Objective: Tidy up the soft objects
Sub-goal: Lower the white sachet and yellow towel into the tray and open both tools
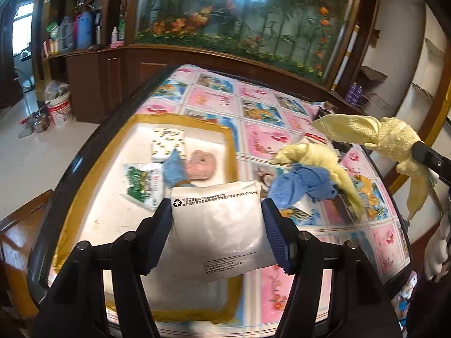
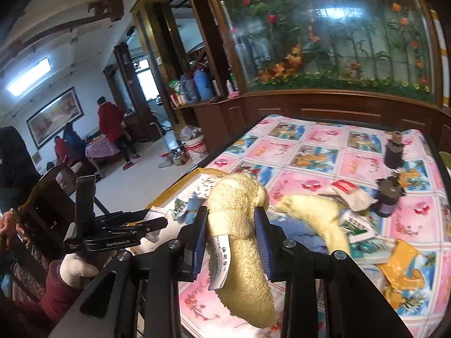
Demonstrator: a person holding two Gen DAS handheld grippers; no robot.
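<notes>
Left hand-held gripper | clamps the white pouch at lower centre, above the gold-rimmed tray, likely its drop spot | your right hand-held gripper pinches the yellow towel mid-frame, lifted clear of the worktop.

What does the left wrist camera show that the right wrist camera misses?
Only the left wrist view shows the left hand-held gripper clamping a white plastic pouch over the yellow-rimmed white tray, which holds a round pink cloth. Only the right wrist view shows two dark bottles and people in the room behind. Both show the knotted pale-yellow towel in the right hand-held gripper and the floral tablecloth.
</notes>
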